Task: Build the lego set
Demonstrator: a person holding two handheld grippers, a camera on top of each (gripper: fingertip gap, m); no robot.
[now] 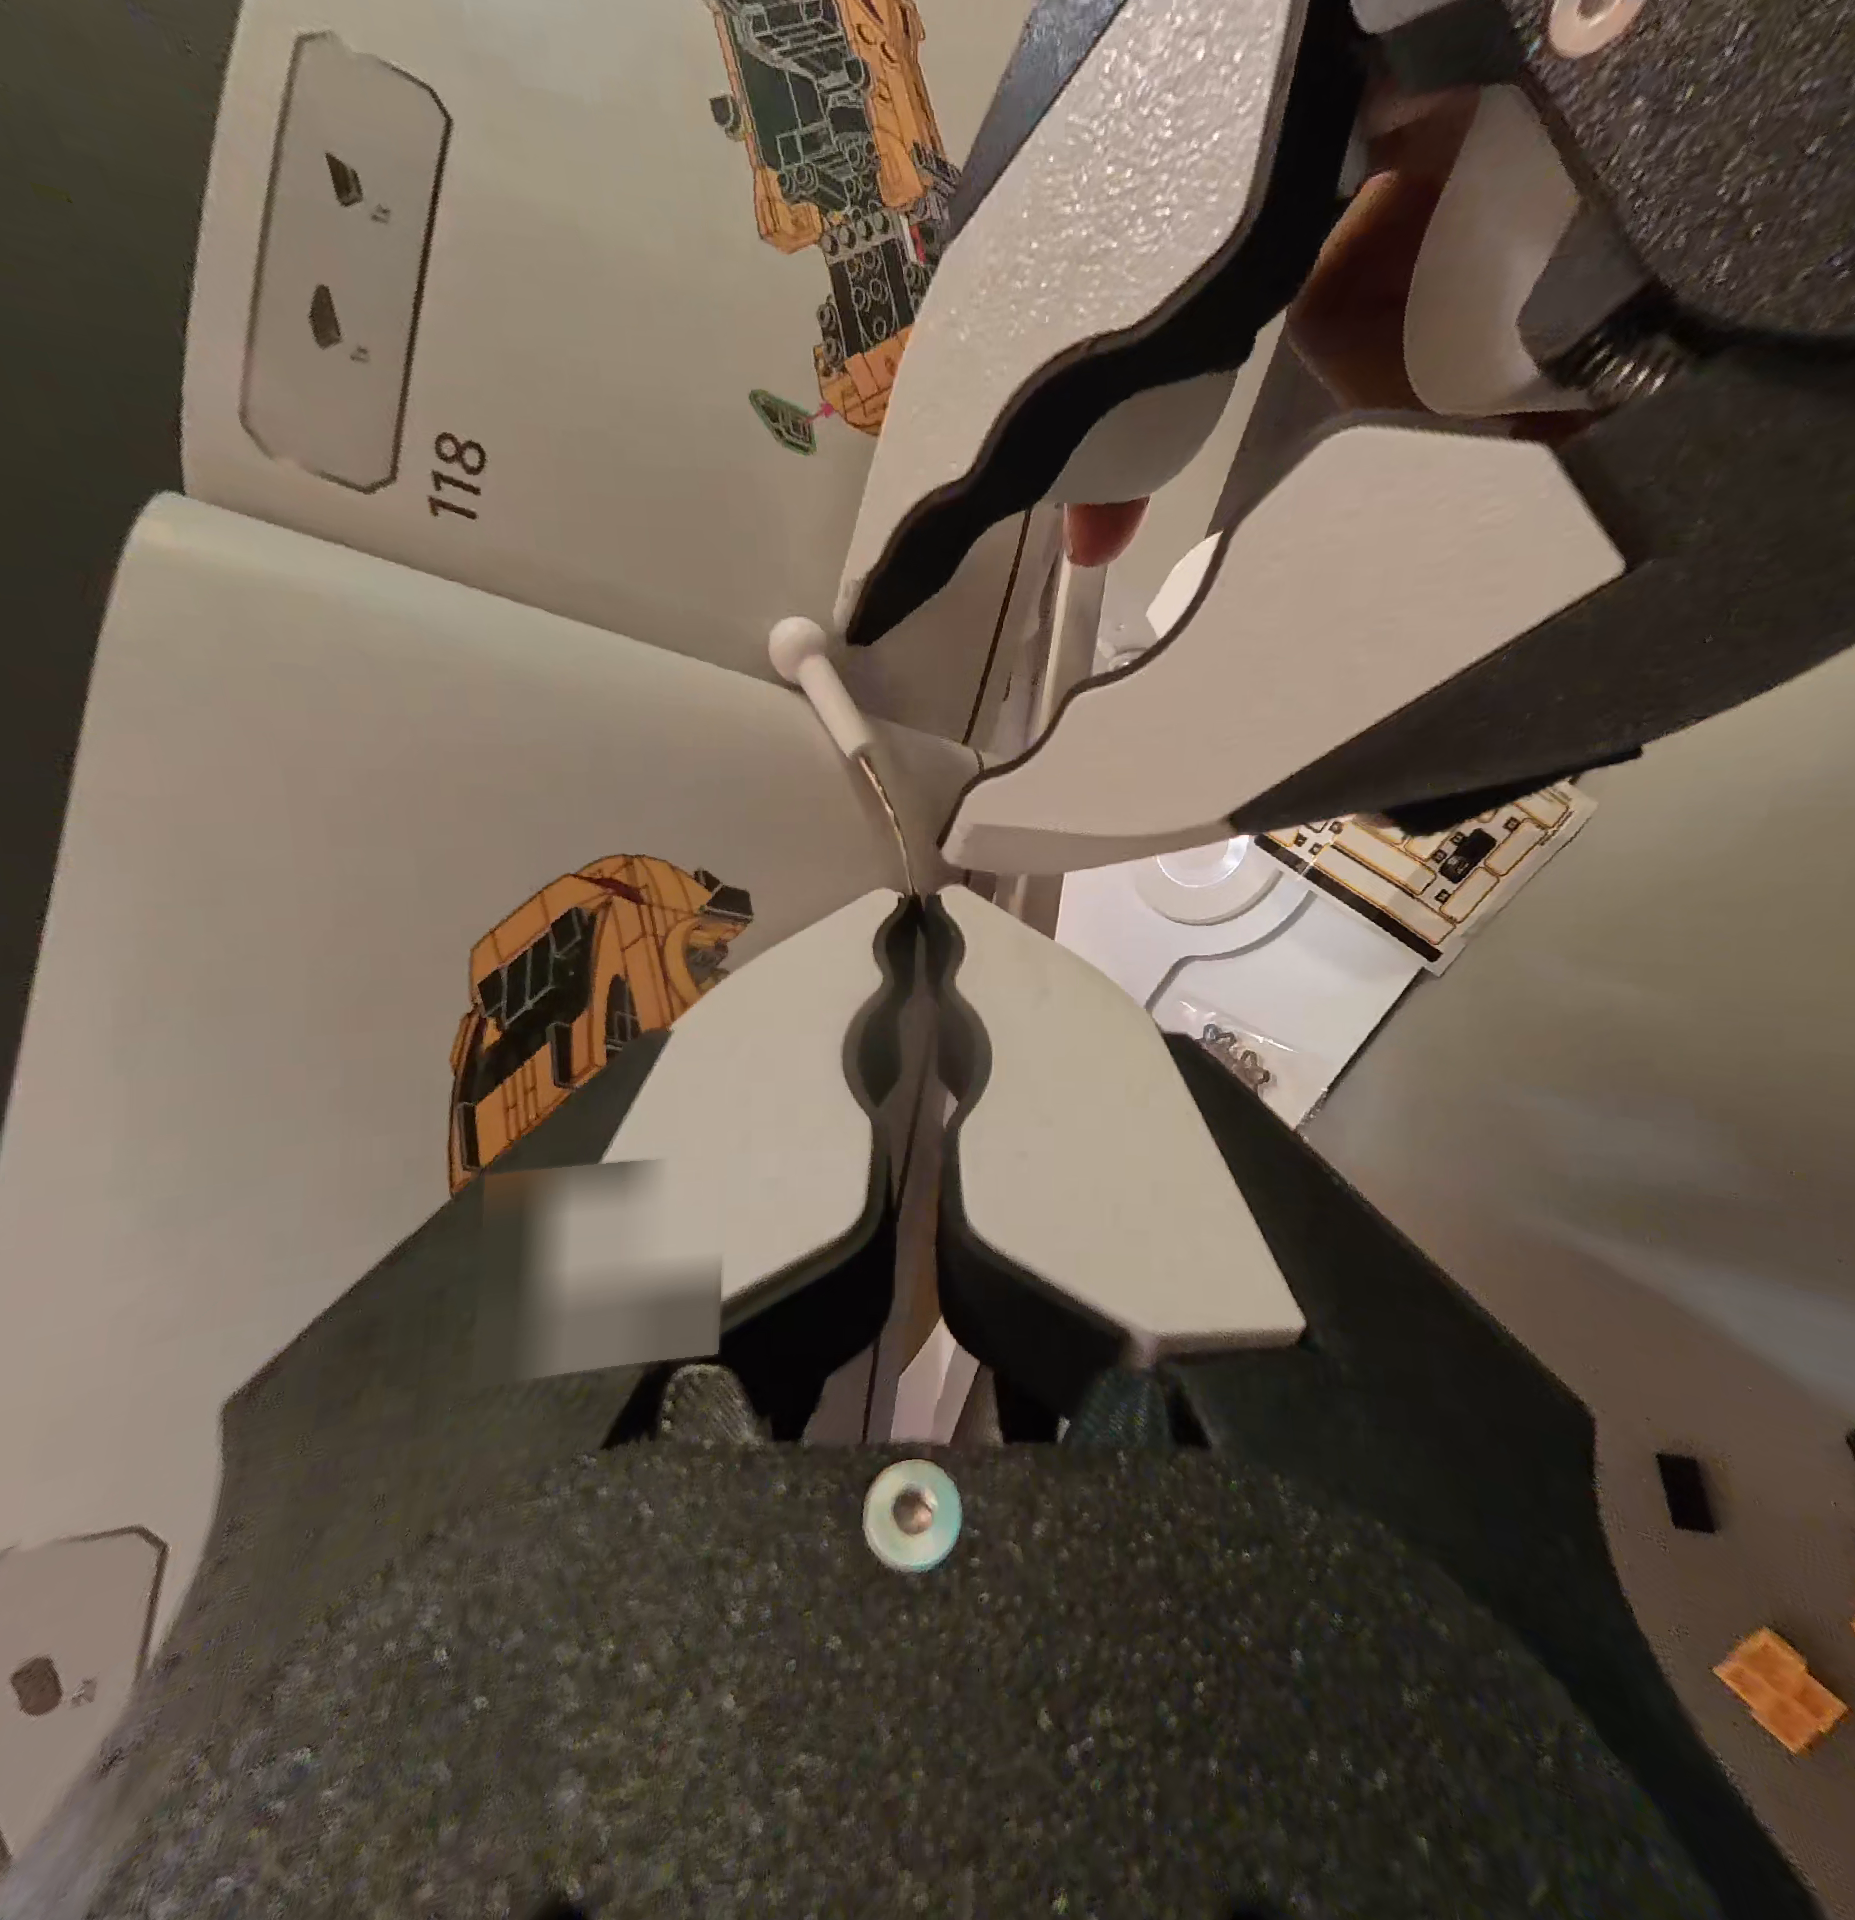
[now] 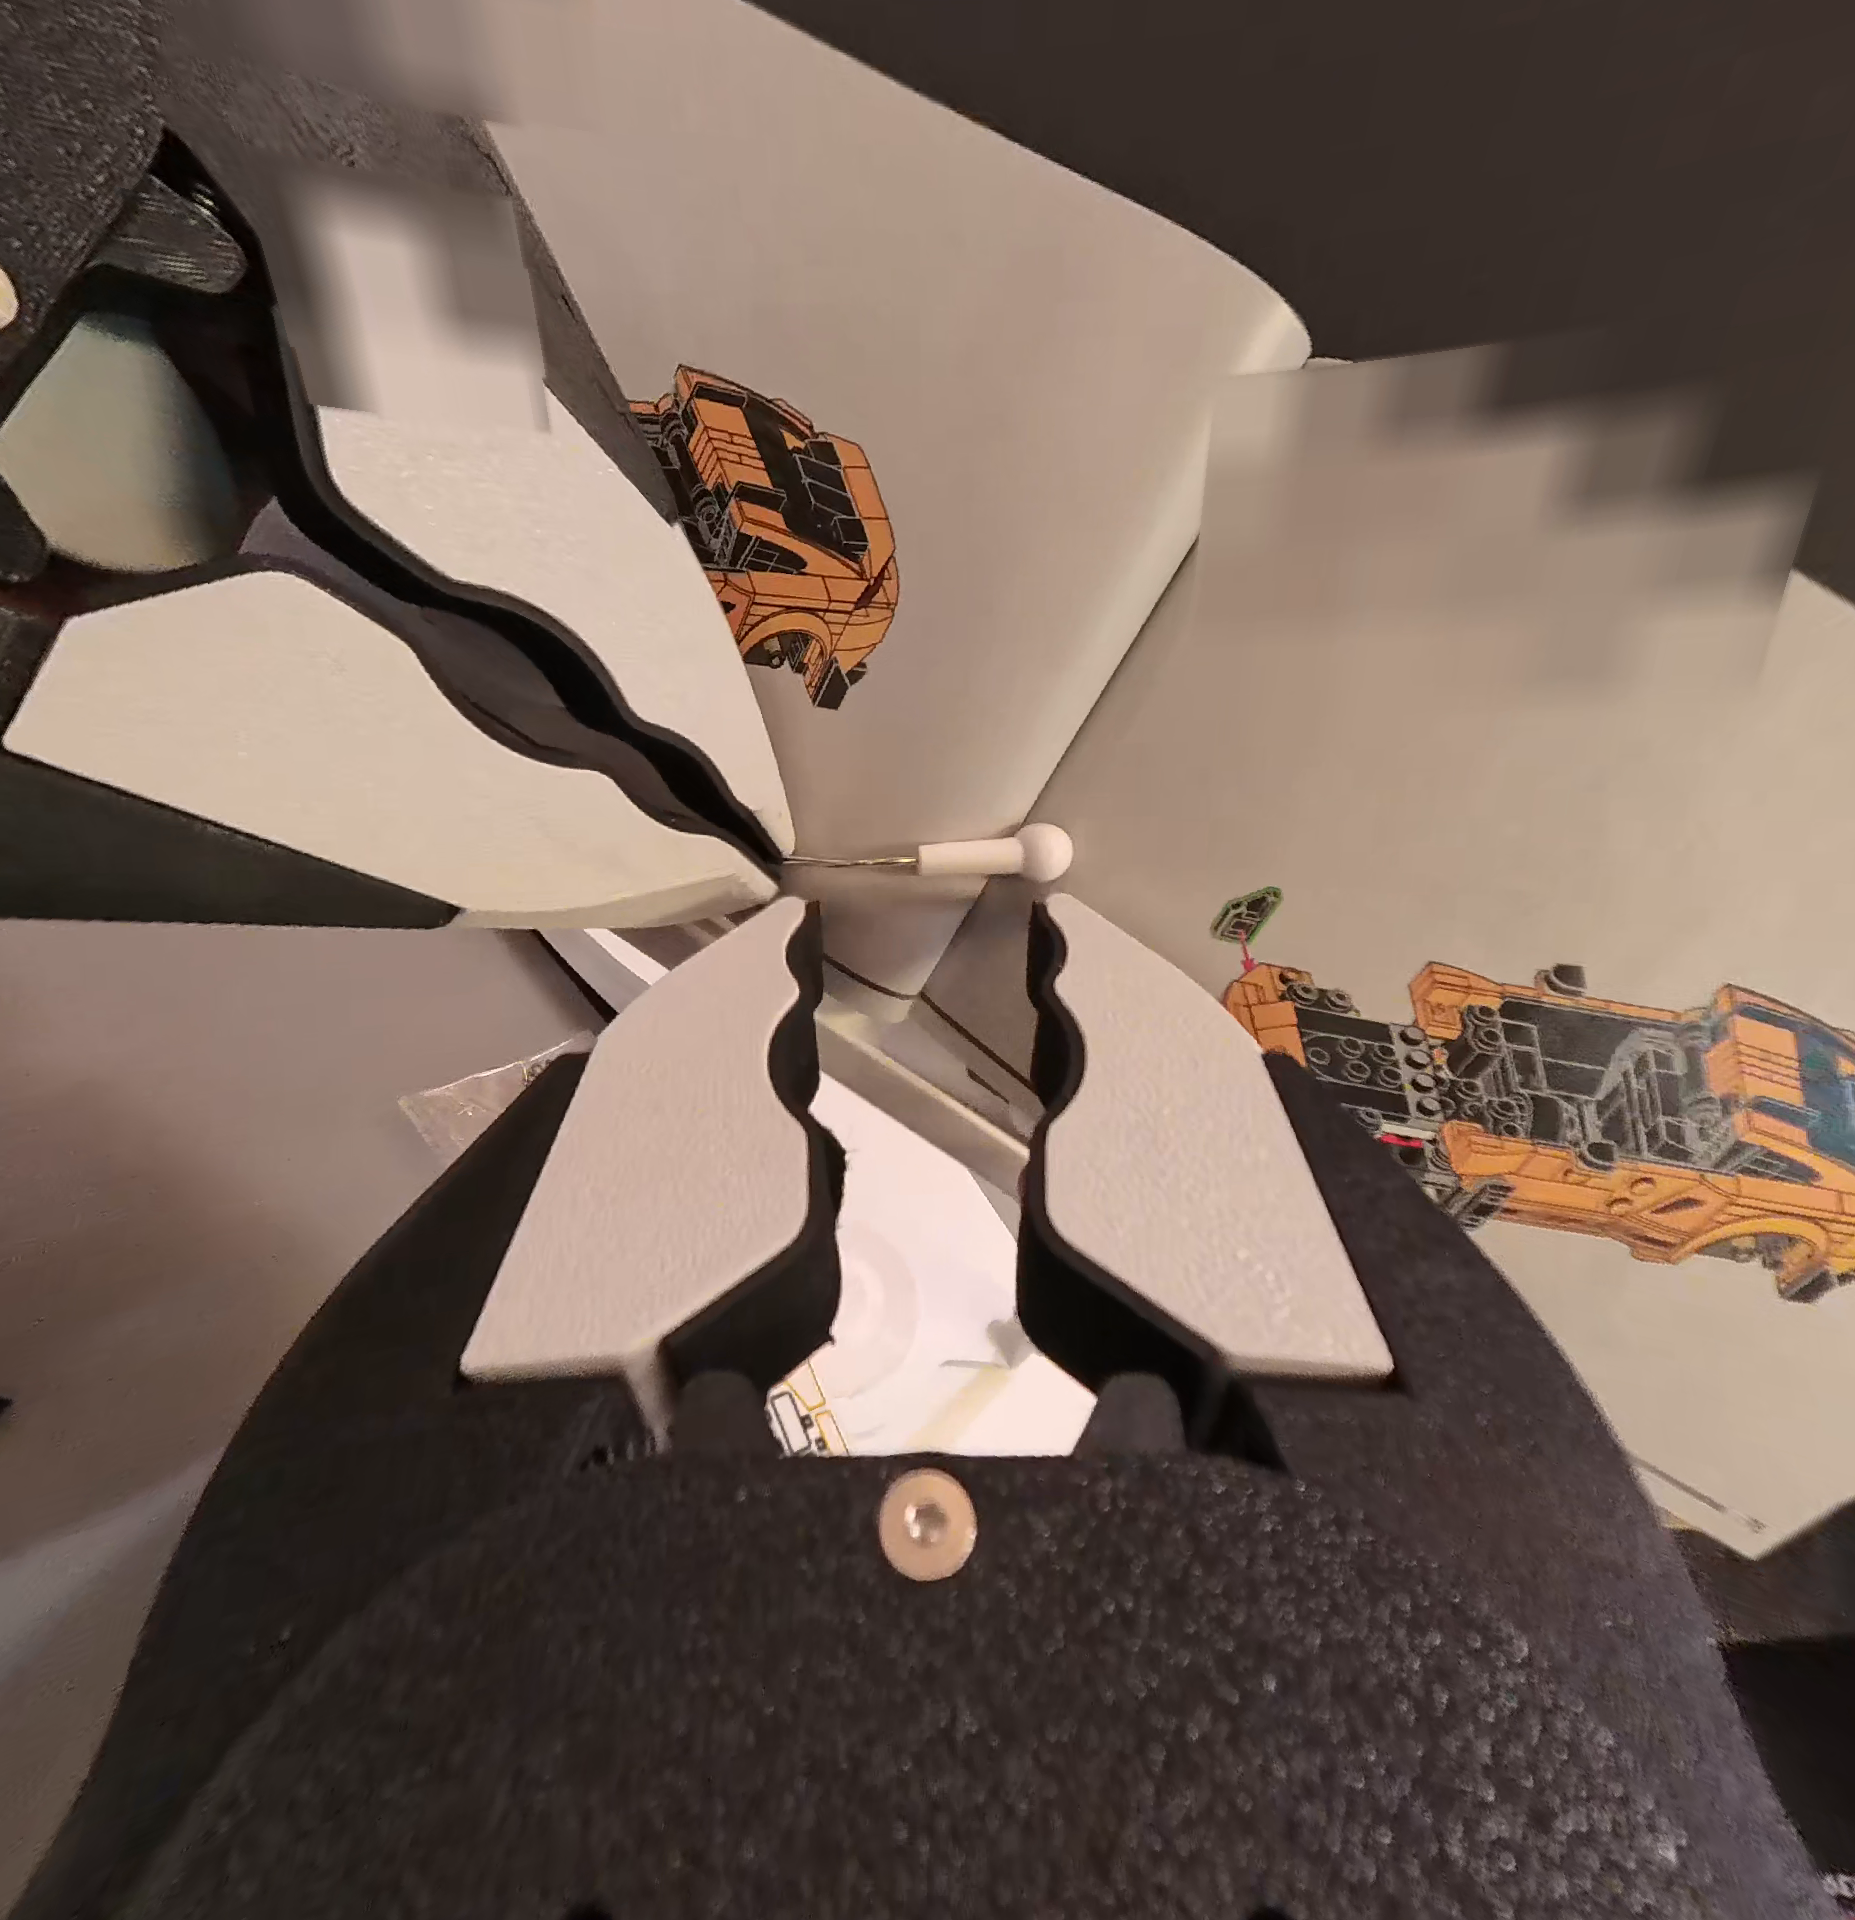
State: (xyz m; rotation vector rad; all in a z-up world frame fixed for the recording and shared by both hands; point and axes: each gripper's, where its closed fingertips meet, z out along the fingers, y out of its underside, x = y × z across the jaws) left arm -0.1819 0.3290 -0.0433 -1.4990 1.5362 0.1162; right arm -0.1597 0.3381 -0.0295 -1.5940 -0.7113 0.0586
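The open instruction booklet [image 1: 403, 748] rests on a white stand [image 1: 1307, 935]; its pages show an orange car and also fill the right wrist view [image 2: 1006, 499]. One page curls up. A thin metal page-holder wire [image 1: 881, 810] with a white ball tip [image 1: 798, 644] crosses the page's lower edge. My left gripper [image 1: 918, 906] is shut on the wire's bare metal end; it shows the same in the right wrist view [image 2: 772, 854]. My right gripper [image 2: 923, 920] is open just below the wire [image 2: 850, 858] and its white tip [image 2: 1006, 854], around a page corner, with the pads not pressing on it. It also shows in the left wrist view [image 1: 902, 727].
A sticker sheet [image 1: 1422, 862] and a small clear bag [image 1: 1235, 1060] lie beside the stand. Loose orange bricks [image 1: 1780, 1683] and a black piece [image 1: 1681, 1491] lie on the grey table at the lower right. A person's fingertip [image 1: 1105, 530] shows behind the right gripper. Left and right tips are no more than a few centimetres apart.
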